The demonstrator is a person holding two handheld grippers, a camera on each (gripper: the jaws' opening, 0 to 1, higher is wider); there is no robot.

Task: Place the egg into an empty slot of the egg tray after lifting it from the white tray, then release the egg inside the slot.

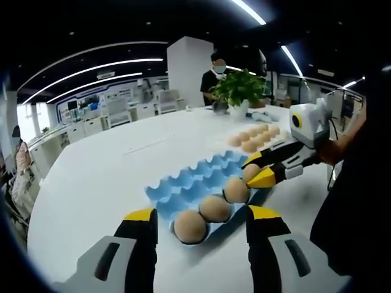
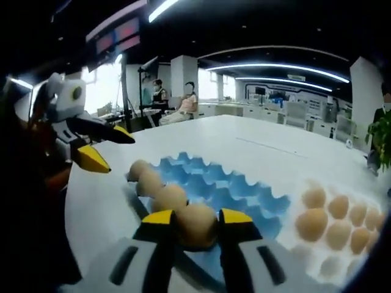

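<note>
In the right gripper view, our right tongs (image 2: 197,221) are closed on an egg (image 2: 197,224), the yellow-tipped jaws pressing its two sides. The egg sits low over the near edge of the blue egg tray (image 2: 244,192), at the end of a row of three other eggs (image 2: 160,190) already lying in slots along that edge. Whether the held egg is fully seated in its slot or just above it, we cannot tell from this angle. The rest of the blue tray's slots look empty.

To the right of the blue tray, the white tray (image 2: 324,259) holds several more eggs (image 2: 324,213) in rows, just beside the blue one on the white bench (image 2: 269,143).

In the left gripper view, our left tongs (image 1: 201,223) are wide open and hold nothing, hovering just short of the near end of the egg tray (image 1: 195,180), with one seated egg (image 1: 190,226) between the jaw tips in the picture. There the right tongs (image 1: 258,172) come in from the right, clamped on the egg (image 1: 249,171) at the far end of the row. A potted plant (image 1: 239,90) stands at the far side of the bench, with a person (image 1: 215,76) behind it.
</note>
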